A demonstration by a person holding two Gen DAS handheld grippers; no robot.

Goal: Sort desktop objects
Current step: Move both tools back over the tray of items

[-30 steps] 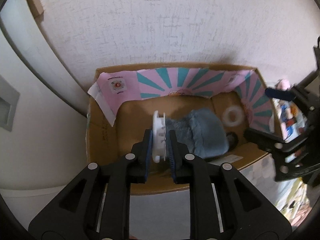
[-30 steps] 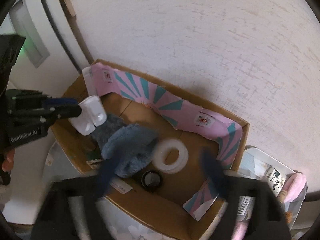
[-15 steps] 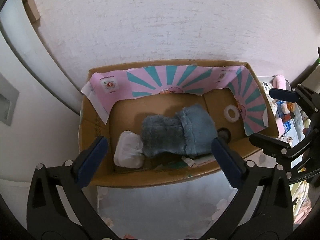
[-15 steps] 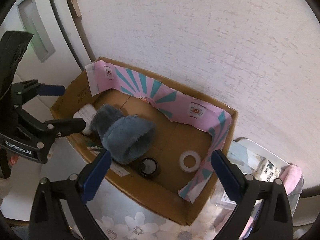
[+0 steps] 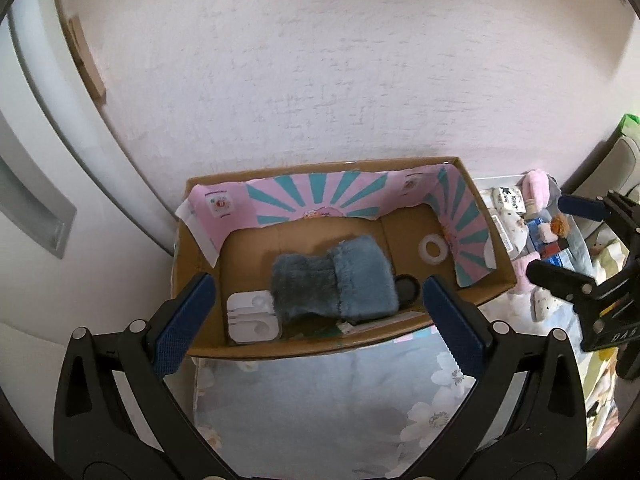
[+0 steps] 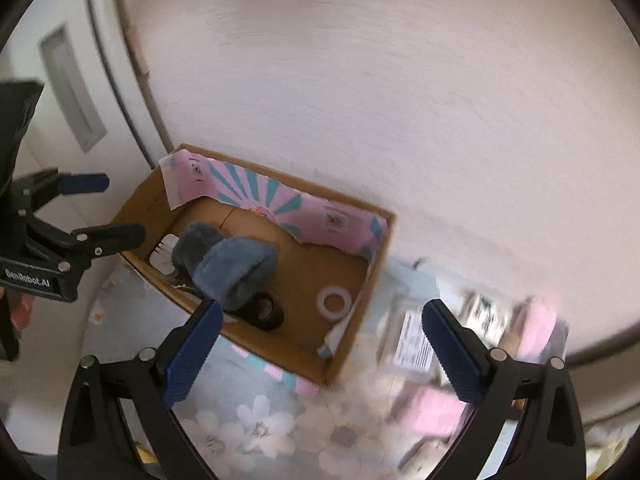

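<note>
Had been clamped upright in the left gripper (image 5: 316,312) a second earlier; now lay flat in the near-left corner of the cardboard box (image 5: 496,268), that white plastic case (image 5: 252,317), touching the fluffy blue-grey cloth (image 5: 332,282) beside it. Stood at full spread by this moment, the left jaws, with nothing between the blue pads (image 5: 184,320), pulled back above the near wall of the box. Counted as one more item sorted, by the look of it. Rested inside as well: a dark round lid (image 5: 407,287) half under the cloth's right end, and a white tape ring (image 5: 433,249) on the bare cardboard floor towards the right wall, well apart from the case. Lined the back and right walls, a pink-and-teal striped paper (image 5: 316,196). Had swung away from over the box towards the right, the right gripper (image 6: 320,348), its jaws likewise wide and empty, now above the flowered cloth on the worktop (image 6: 256,428). Waited there in a blur just beyond the box's right wall: a heap of unsorted things (image 6: 412,344), among them a labelled packet and something pink, too smeared to name. Seemed the likely source of the next pick, that heap, with both jaws free to take it.
</note>
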